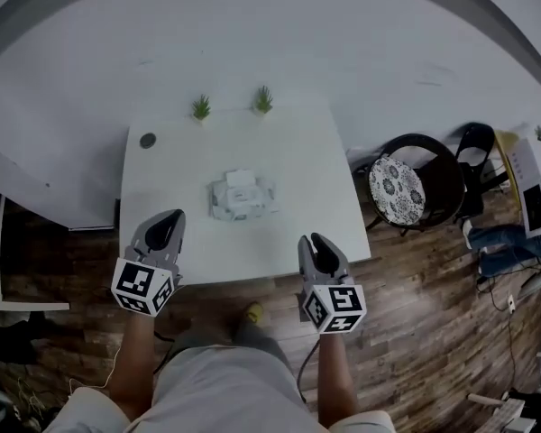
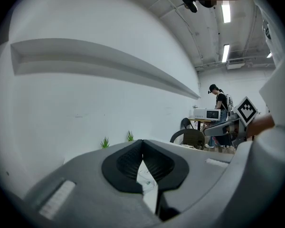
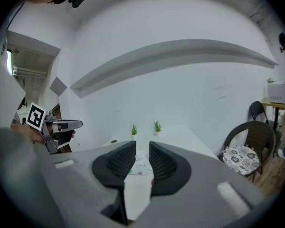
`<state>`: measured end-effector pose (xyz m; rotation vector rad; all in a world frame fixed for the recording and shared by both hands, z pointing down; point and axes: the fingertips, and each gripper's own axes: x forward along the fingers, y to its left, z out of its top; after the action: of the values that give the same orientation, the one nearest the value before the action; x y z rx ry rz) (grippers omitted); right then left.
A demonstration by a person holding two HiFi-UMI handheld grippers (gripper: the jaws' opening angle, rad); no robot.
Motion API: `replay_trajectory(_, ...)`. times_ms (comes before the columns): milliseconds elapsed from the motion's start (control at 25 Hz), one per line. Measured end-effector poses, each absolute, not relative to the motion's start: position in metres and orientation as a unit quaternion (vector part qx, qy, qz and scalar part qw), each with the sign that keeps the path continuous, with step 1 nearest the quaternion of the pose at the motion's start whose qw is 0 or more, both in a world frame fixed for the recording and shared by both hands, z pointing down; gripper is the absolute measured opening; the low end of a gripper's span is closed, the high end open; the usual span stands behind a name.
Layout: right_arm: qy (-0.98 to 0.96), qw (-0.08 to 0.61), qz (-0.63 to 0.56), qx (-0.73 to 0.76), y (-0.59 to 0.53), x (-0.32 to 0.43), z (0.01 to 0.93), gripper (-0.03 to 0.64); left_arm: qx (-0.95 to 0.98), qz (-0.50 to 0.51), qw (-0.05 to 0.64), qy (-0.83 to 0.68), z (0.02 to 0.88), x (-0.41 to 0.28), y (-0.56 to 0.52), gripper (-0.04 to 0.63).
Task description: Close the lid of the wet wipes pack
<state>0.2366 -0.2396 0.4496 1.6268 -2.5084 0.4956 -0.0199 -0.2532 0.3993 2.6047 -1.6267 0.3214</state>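
Observation:
The wet wipes pack (image 1: 242, 198) lies flat in the middle of the white table (image 1: 316, 161), its white lid flap (image 1: 241, 178) raised at the far side. My left gripper (image 1: 172, 216) hovers over the table's front left edge, well short of the pack, its fingertips meeting with nothing held. My right gripper (image 1: 312, 241) is at the front right edge, jaws apart and empty. In the left gripper view the tips touch at the left gripper (image 2: 142, 142) and the pack (image 2: 145, 177) shows below them. In the right gripper view the pack (image 3: 138, 167) lies ahead between the parted jaws of the right gripper (image 3: 142, 145).
Two small potted plants (image 1: 201, 107) (image 1: 263, 99) stand at the table's back edge, and a dark round disc (image 1: 148, 140) lies at its back left. A black chair with a patterned cushion (image 1: 397, 190) stands right of the table. A person (image 2: 221, 99) stands far off.

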Motion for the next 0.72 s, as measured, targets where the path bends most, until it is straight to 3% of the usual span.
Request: replay_trajectory(720,-0.857,0.082,0.149,0.487,-0.303,0.200,0.446,0.092,0.834,0.091,0.039,-0.543,0.397,-0.029,-0.302,0.006)
